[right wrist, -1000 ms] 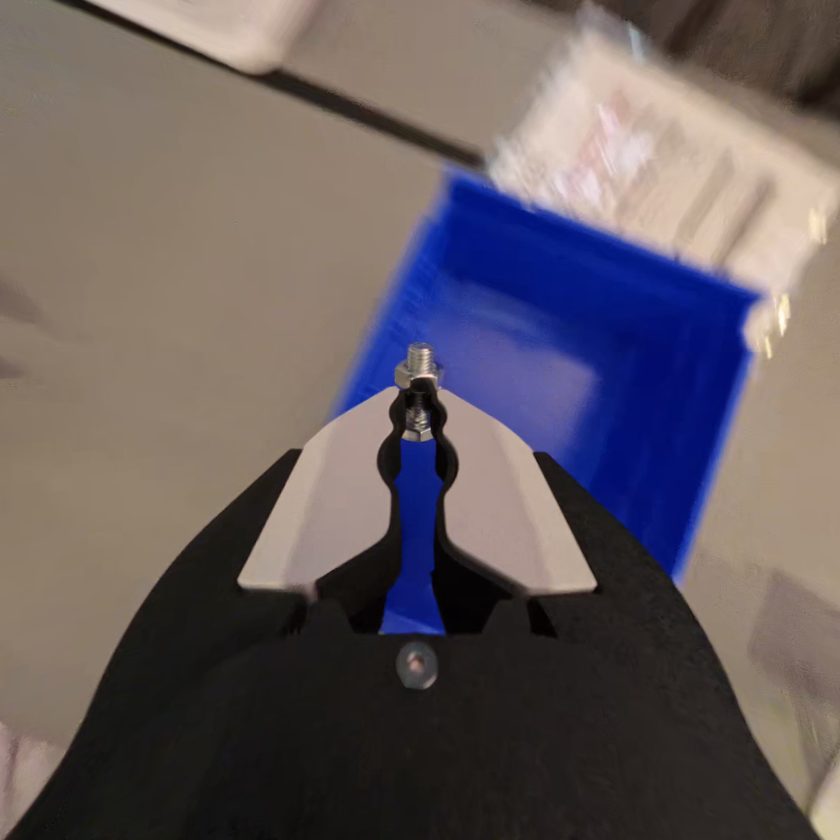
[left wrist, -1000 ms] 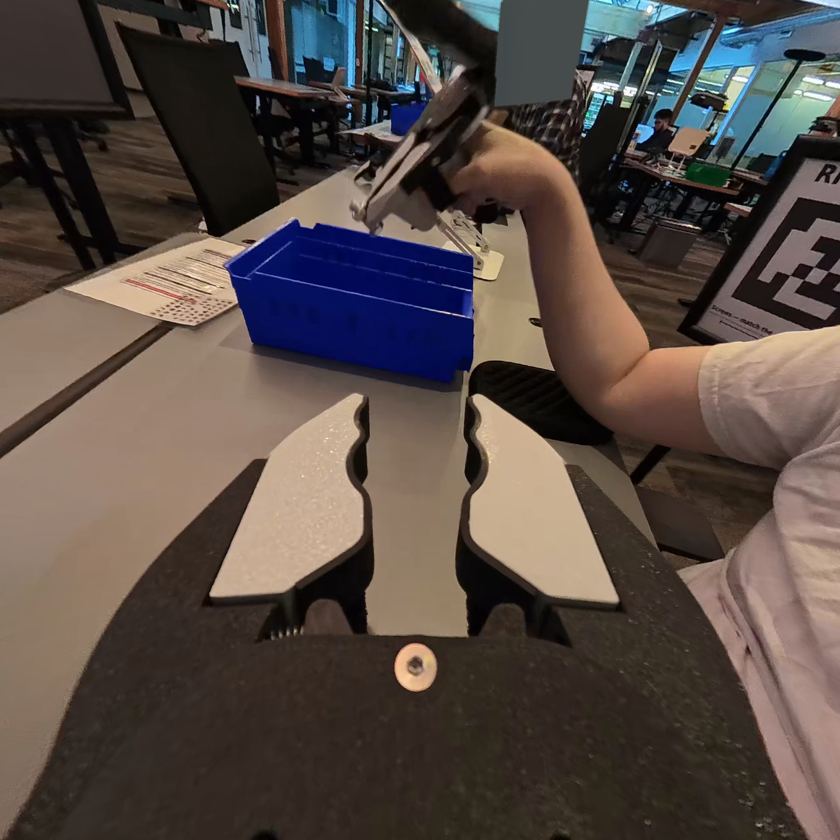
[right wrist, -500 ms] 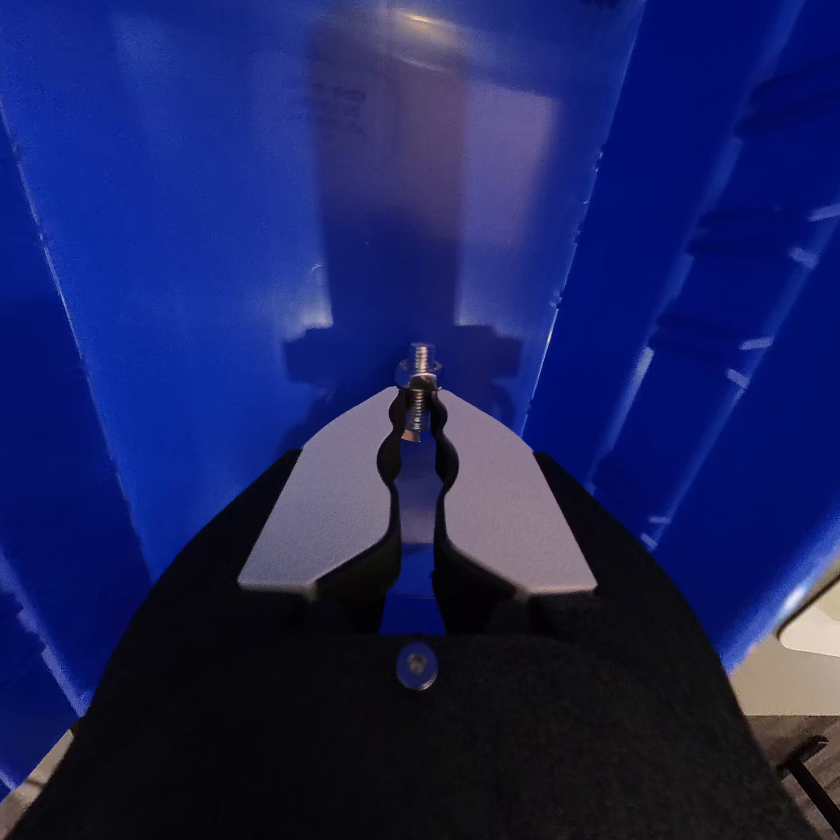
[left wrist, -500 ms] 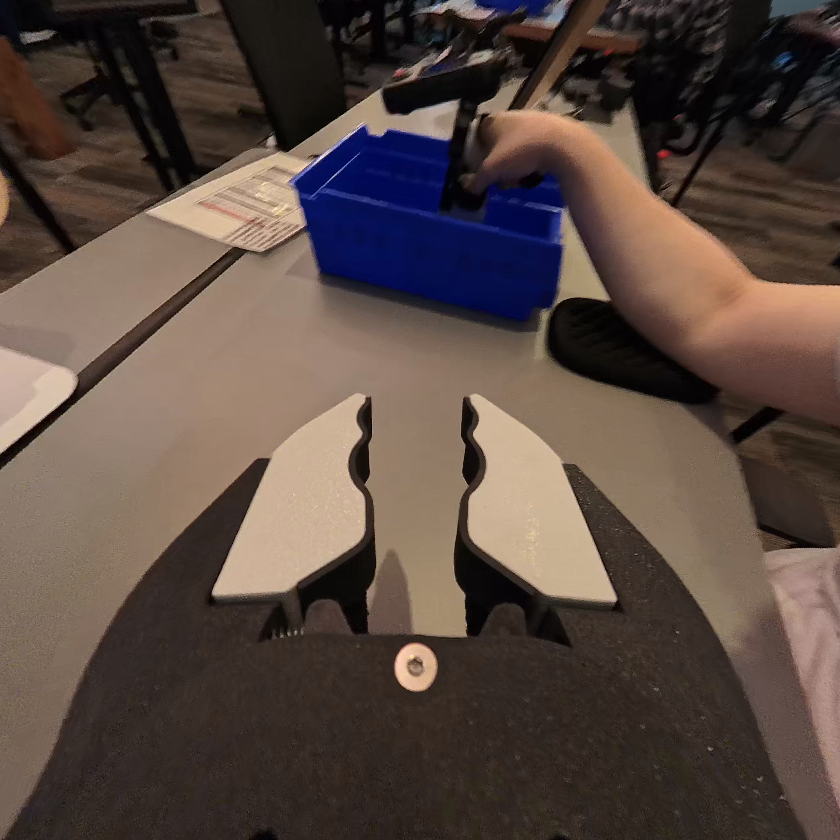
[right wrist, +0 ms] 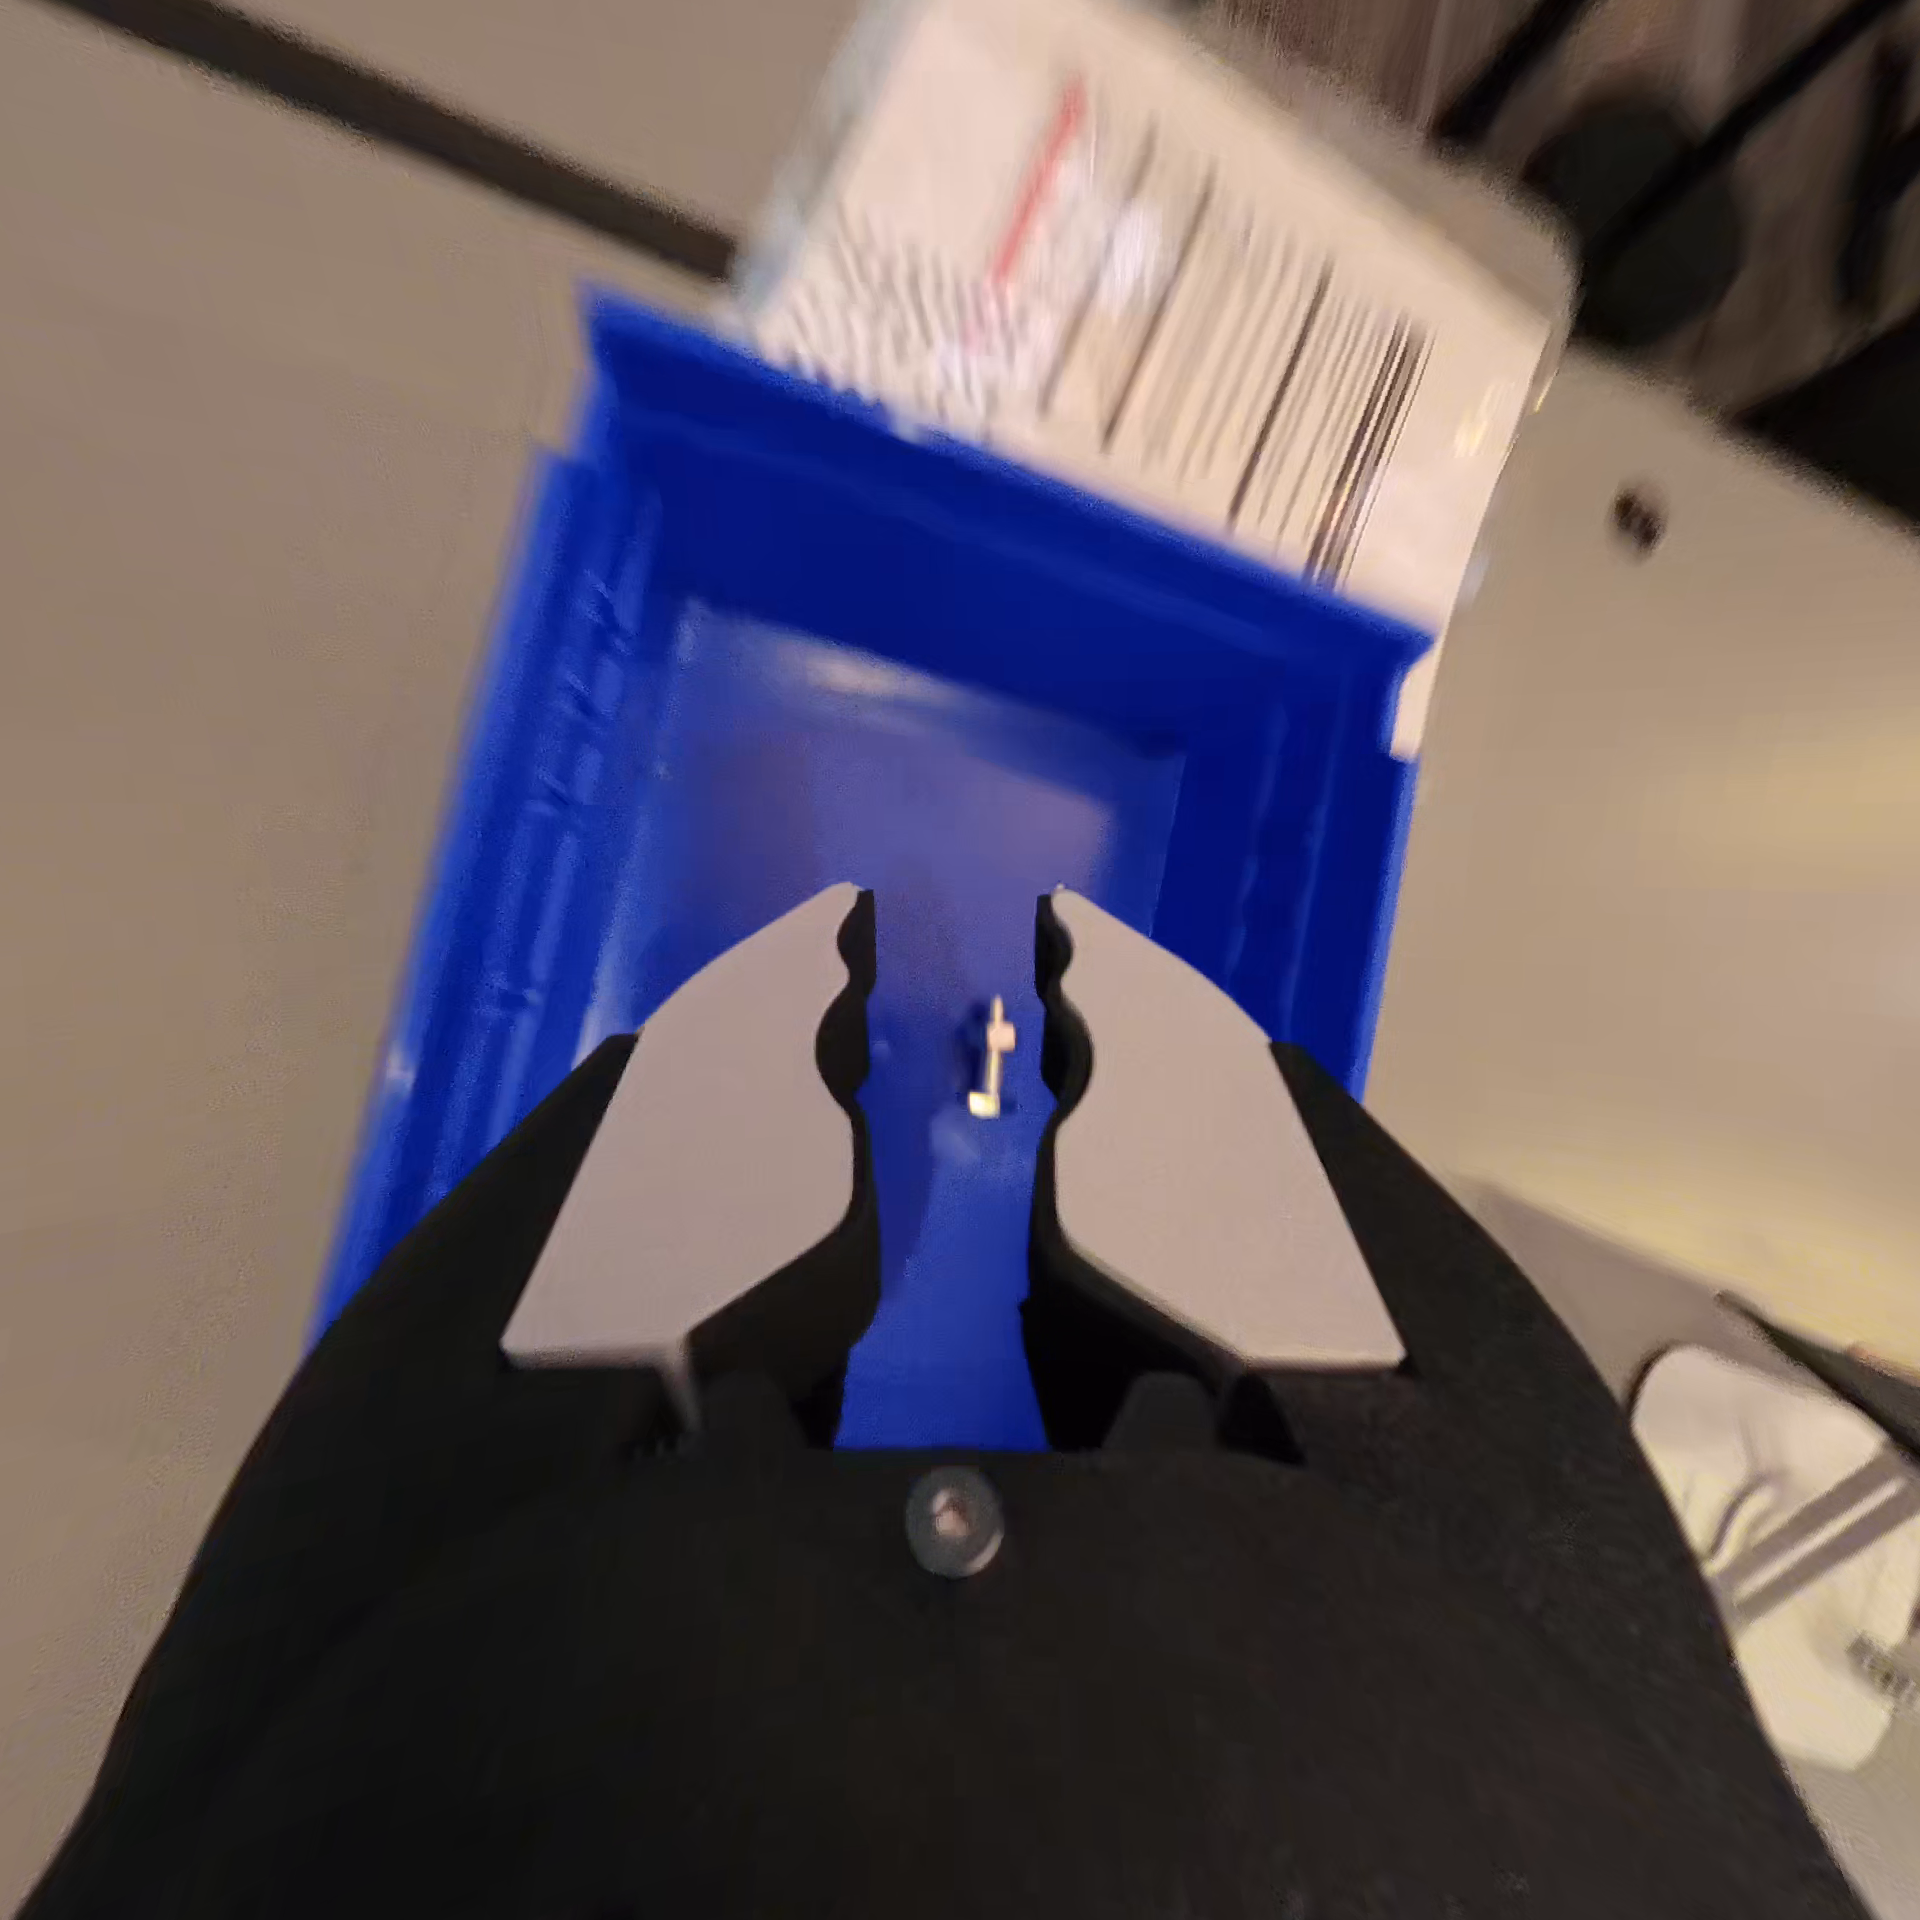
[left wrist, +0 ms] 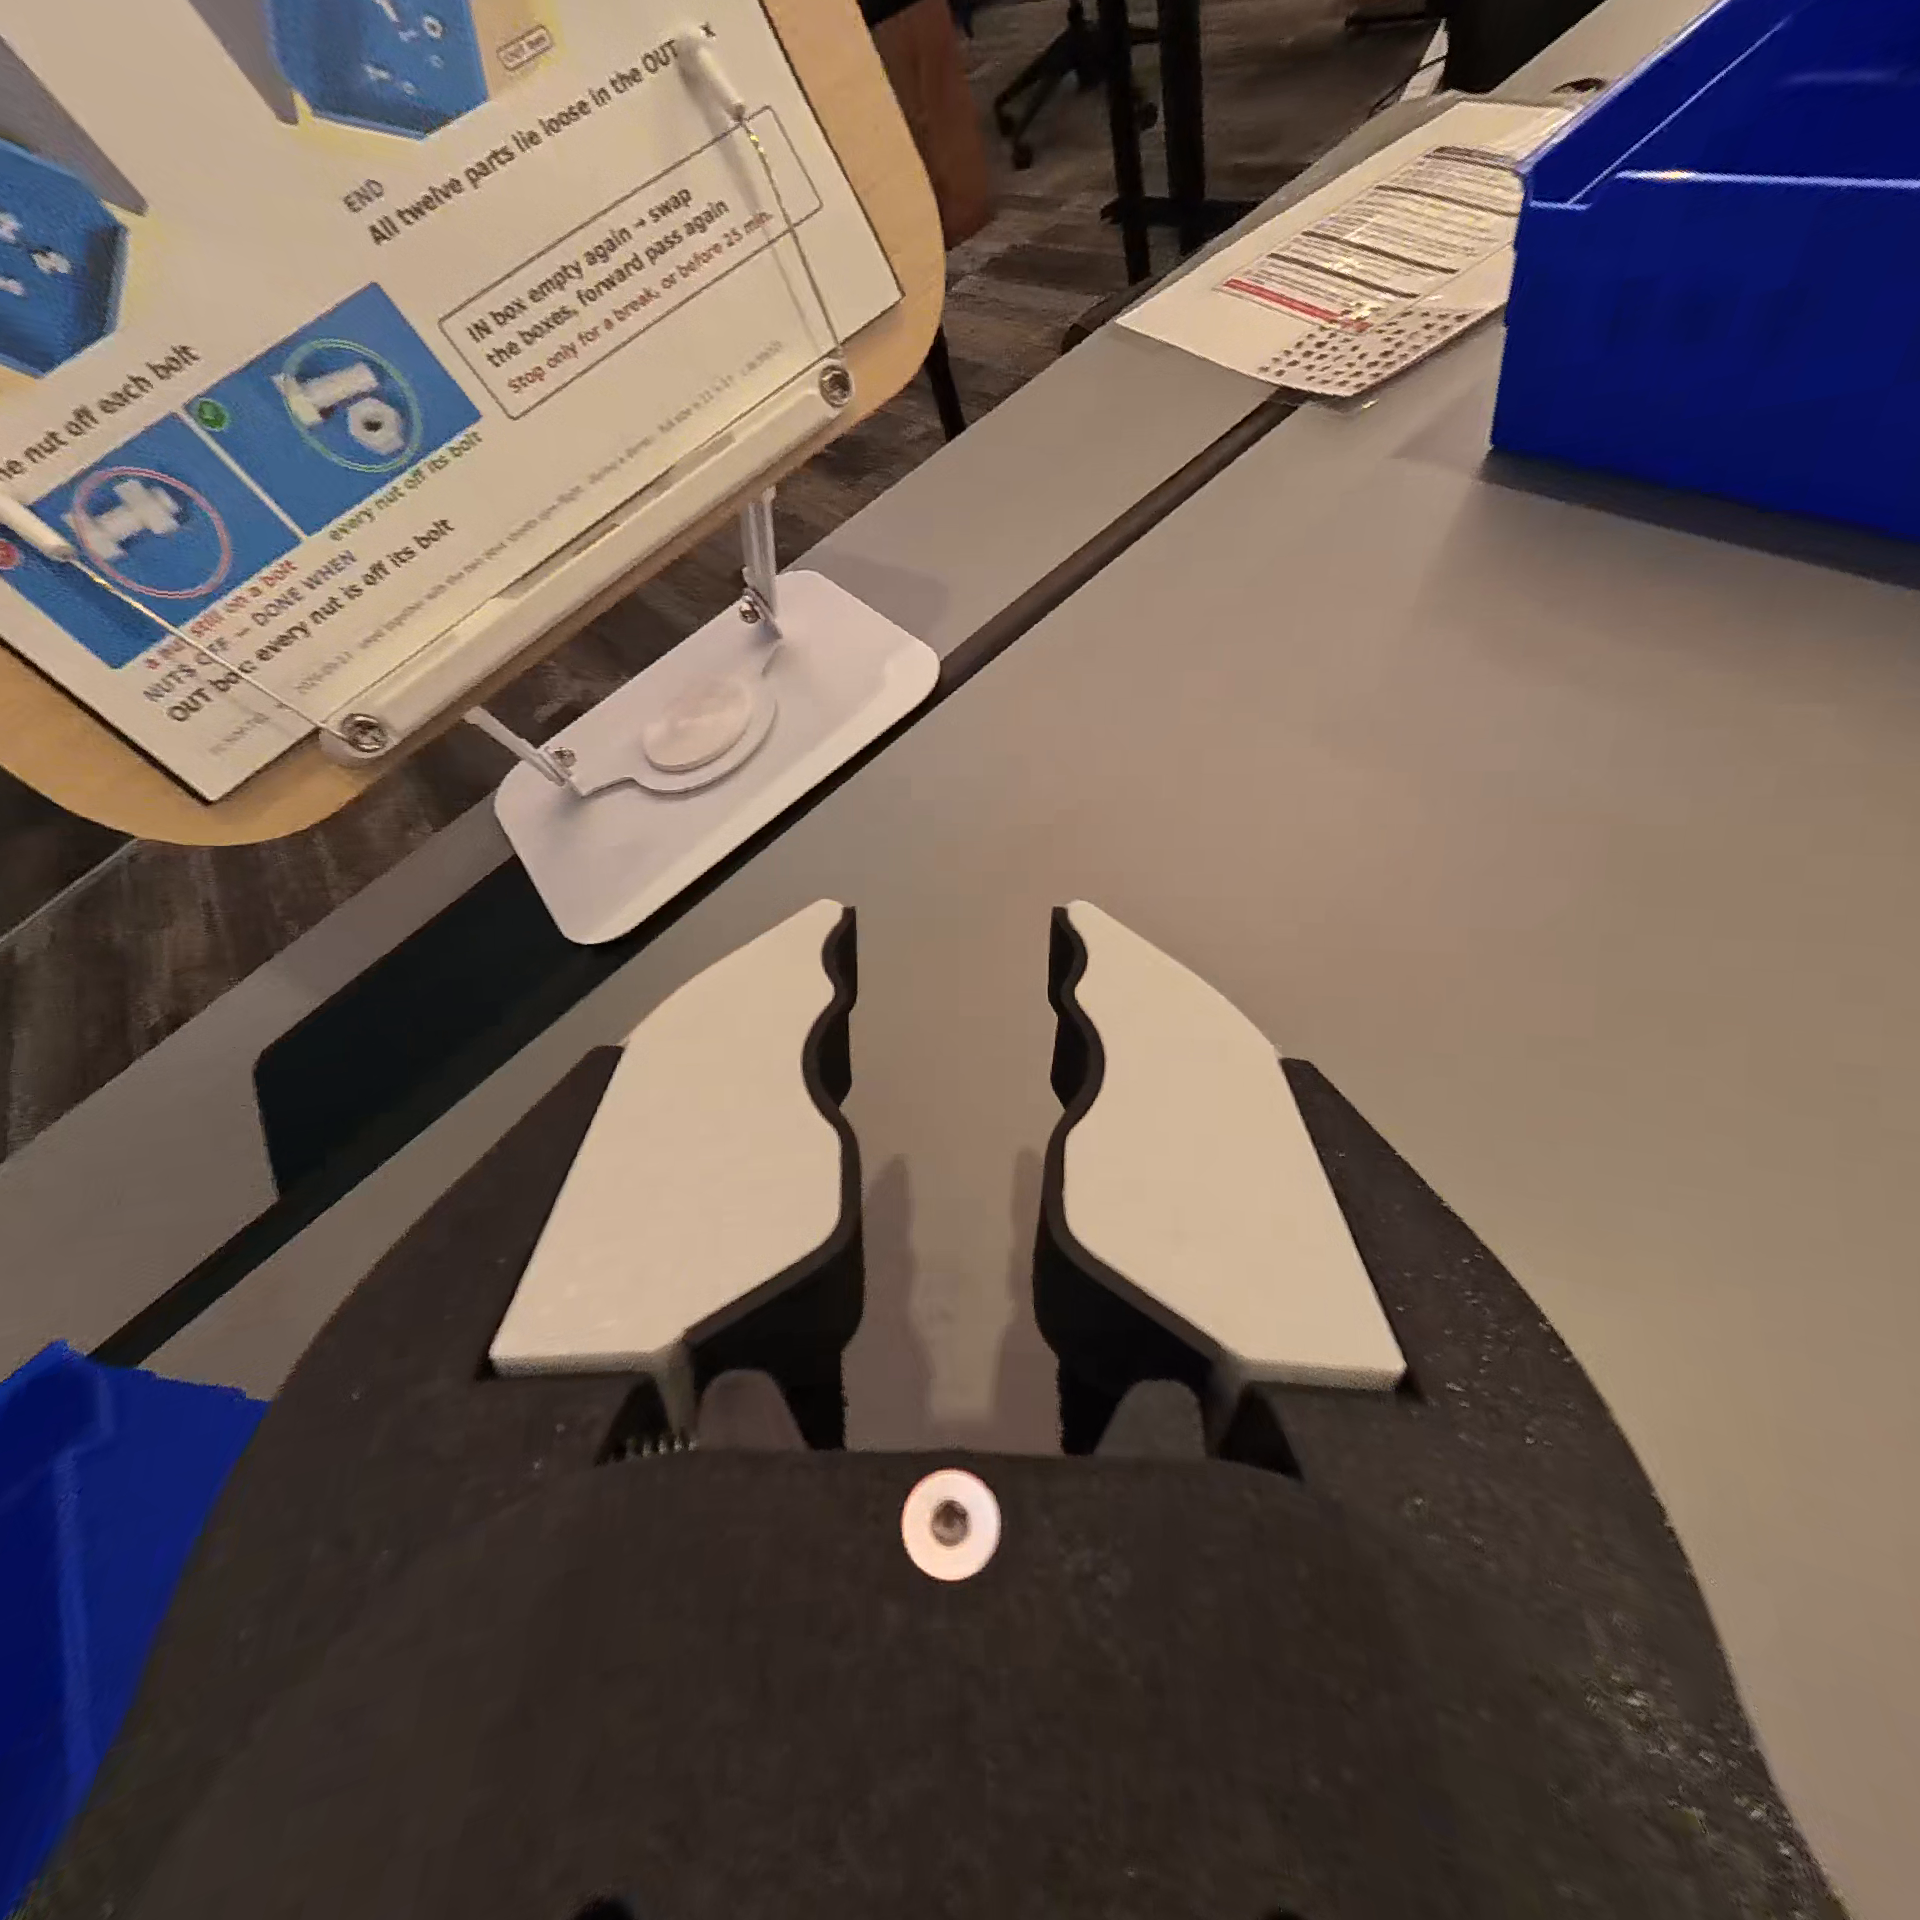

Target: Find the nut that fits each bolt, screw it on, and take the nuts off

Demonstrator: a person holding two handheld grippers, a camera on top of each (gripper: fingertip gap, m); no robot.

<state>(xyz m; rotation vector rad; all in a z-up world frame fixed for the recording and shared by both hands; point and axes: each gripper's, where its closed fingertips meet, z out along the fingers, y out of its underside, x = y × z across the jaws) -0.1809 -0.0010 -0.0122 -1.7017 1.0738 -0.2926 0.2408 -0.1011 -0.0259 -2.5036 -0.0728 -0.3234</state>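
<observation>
In the right wrist view my right gripper (right wrist: 956, 899) is open and empty above a blue bin (right wrist: 582, 790). A small silver bolt with its nut on it (right wrist: 992, 1060) lies on the bin's floor, seen between my fingers but far below them. In the left wrist view my left gripper (left wrist: 953, 920) is open and empty over the grey table (left wrist: 1403, 831). A corner of that blue bin (left wrist: 1704, 301) shows at the upper right. The edge of another blue bin (left wrist: 94, 1558) shows at the lower left.
An instruction board on a white stand (left wrist: 717, 748) sits at the table's far edge on the left. A printed sheet (left wrist: 1361, 281) lies behind the bin; it also shows in the right wrist view (right wrist: 1143, 260). A dark seam (left wrist: 1091, 561) crosses the table. The gap from one gripper's tips to the other's is roughly 45 cm.
My right gripper opened and let the bolt with its nut drop into the blue bin, then rose out of it. My left gripper swung left towards the instruction board, still open.
</observation>
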